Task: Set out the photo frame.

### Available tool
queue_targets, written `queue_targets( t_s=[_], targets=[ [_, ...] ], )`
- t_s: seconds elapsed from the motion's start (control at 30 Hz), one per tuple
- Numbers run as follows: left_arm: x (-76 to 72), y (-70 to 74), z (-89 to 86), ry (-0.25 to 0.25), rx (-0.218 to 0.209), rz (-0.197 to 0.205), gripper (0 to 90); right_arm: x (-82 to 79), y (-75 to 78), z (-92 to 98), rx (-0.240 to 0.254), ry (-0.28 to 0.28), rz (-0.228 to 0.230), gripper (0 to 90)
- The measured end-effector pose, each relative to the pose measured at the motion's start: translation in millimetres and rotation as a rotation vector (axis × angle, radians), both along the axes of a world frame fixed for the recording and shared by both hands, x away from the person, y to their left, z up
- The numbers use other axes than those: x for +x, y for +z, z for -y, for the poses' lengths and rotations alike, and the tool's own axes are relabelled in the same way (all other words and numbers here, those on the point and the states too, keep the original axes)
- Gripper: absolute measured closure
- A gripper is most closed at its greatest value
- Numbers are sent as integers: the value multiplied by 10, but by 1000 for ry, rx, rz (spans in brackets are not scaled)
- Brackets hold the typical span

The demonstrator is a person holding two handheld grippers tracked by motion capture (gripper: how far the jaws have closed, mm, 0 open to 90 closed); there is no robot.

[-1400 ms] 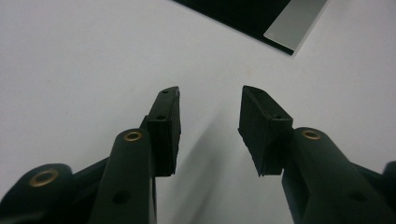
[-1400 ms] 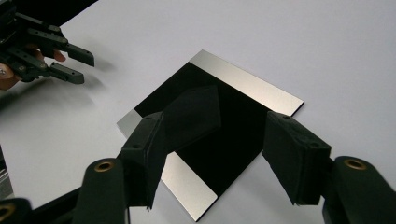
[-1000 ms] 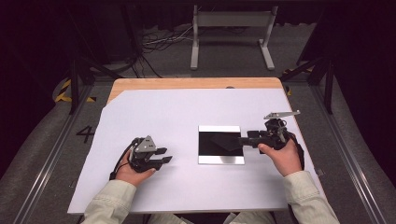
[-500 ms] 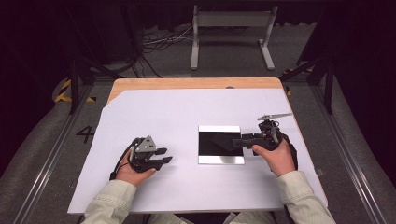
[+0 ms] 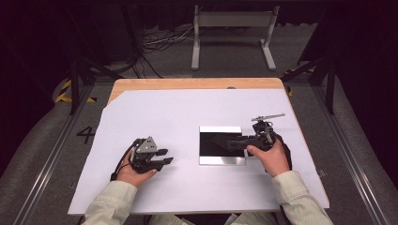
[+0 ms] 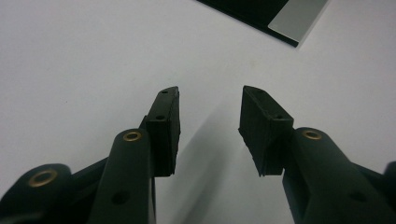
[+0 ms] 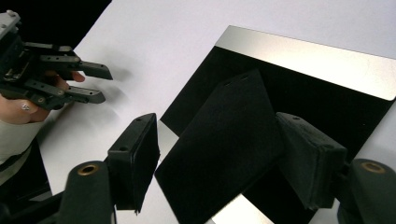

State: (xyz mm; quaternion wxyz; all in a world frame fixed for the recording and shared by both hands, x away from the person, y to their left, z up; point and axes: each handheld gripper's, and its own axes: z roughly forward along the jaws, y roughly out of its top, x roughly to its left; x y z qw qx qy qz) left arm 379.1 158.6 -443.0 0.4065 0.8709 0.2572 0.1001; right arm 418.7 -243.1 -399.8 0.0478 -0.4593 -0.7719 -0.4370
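Observation:
A square mirror-like plate with bright strips along two edges lies on the white sheet; it also shows in the gripper views. My right gripper reaches over the plate's right part. Its jaws have just been opening. A flat black piece with two small holes leans between them against one pad, its corner near the other pad. I cannot tell whether the pads press on it. My left gripper rests open on the sheet left of the plate, holding nothing.
The sheet covers a wooden table whose far edge stays bare. Beyond it, a grey metal stand and cables sit on the dark floor. Rails run along both sides of the table.
The right hand has slid left and slightly down, bringing its jaws from the plate's right edge over the plate. The left hand has stayed still.

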Motion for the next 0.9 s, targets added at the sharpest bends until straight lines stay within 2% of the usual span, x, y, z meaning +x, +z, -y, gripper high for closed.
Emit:
queue_targets(
  t_s=[0.37, 0.6, 0.9],
  targets=[
    [-2, 1, -1, 1, -2, -1, 588, 48, -68, -69, -6, -3, -30, 355],
    [-1, 1, 0, -1, 0, 0, 588, 49, -79, -53, 4, -17, -52, 436],
    [0, 0, -1, -1, 0, -1, 588, 30, -47, -48, -7, -18, -45, 484]
  ],
)
